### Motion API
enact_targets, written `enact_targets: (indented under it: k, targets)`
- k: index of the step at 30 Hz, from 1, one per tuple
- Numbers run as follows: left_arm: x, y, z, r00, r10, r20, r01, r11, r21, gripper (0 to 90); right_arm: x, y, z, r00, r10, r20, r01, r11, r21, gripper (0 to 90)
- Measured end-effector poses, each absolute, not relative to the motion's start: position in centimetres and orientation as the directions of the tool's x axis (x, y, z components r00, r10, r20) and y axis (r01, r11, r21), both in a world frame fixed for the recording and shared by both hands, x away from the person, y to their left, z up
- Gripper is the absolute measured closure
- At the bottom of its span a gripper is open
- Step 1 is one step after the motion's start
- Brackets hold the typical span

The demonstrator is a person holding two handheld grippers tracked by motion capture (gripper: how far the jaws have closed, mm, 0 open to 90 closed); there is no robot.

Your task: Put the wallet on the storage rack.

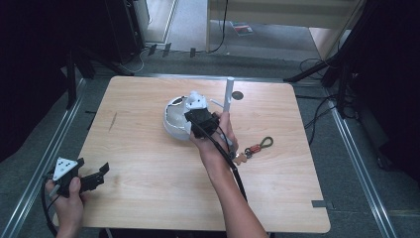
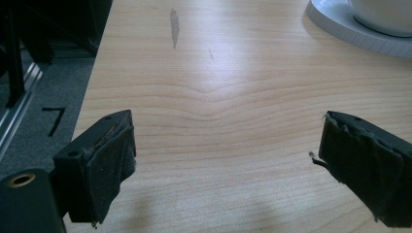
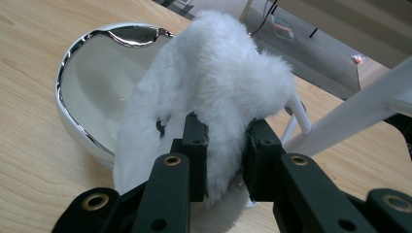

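Observation:
A white fluffy ball [image 3: 214, 87] is clamped between the jaws of my right gripper [image 3: 226, 145], with fur bulging over both pads. It hangs at the near right rim of a white bowl [image 3: 92, 82] with a shiny silver rim. From above, the right gripper [image 1: 197, 111] holds the fluffy ball [image 1: 194, 101] over the right side of the bowl [image 1: 173, 121] at the table's middle back. My left gripper [image 1: 94, 168] rests low at the table's front left corner, open, with bare wood between its pads [image 2: 109, 155]. The bowl's saucer [image 2: 350, 29] is at the top right of the left gripper view.
A thin white upright post [image 1: 229, 94] stands just right of the bowl, close to my right hand, beside a small dark disc [image 1: 238, 95]. A keychain with a green loop [image 1: 255, 148] lies right of the forearm. The wooden table [image 1: 148, 188] drops off to grey floor on all sides.

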State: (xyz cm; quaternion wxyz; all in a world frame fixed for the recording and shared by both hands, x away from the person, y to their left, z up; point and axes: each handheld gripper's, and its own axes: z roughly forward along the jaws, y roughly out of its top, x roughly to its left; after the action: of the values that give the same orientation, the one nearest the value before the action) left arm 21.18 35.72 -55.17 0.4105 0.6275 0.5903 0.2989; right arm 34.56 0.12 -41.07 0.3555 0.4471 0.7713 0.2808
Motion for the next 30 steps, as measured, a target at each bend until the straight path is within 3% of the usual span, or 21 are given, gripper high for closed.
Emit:
enact_targets:
  k: [16, 23, 30]
  targets:
    - [21.2, 35.7, -55.2, 0.124, 0.986, -0.111, 0.496, 0.035, 0.868, 6.9, 35.8, 1.1, -41.3, -0.401, 0.888, -0.225, 0.444, 0.403, 0.800, 63.9]
    - [21.2, 35.7, -55.2, 0.124, 0.986, -0.110, 0.496, 0.035, 0.868, 6.9, 36.2, 1.3, -41.5, -0.413, 0.888, -0.204, 0.429, 0.387, 0.816, 70.3]
    - [21.2, 35.7, -55.2, 0.123, 0.987, -0.108, 0.498, 0.032, 0.867, 7.0, 36.6, 2.0, -41.7, -0.449, 0.850, -0.275, 0.406, 0.468, 0.785, 74.3]
